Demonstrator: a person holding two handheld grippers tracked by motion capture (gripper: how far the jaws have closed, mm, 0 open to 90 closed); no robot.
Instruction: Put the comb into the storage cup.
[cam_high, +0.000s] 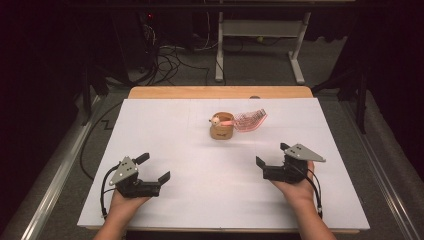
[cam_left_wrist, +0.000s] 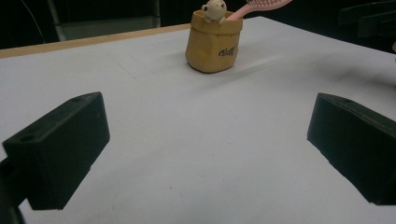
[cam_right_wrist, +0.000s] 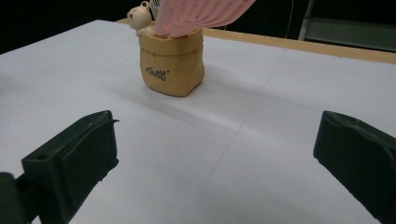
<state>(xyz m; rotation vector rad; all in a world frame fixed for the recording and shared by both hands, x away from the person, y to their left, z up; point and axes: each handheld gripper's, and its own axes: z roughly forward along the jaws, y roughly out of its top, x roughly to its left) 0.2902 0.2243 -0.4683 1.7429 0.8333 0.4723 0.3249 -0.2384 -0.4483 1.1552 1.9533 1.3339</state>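
Nearby, squat tan pouch (cam_high: 222, 131), bristly pink brush (cam_high: 249, 120)

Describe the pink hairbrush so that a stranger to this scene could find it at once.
Start at the white table; toward its far edge stands a small tan pouch. The pink hairbrush leans out of it, head up, beside a tiny bear figure; it is the sole pink thing.

At twelve o'clock beyond the right gripper (cam_right_wrist: 215, 158), jaws spread wide, stands a tan soft pouch (cam_right_wrist: 172, 65) holding a pink plastic hairbrush (cam_right_wrist: 201, 14) and small cream bear figure (cam_right_wrist: 140, 18).
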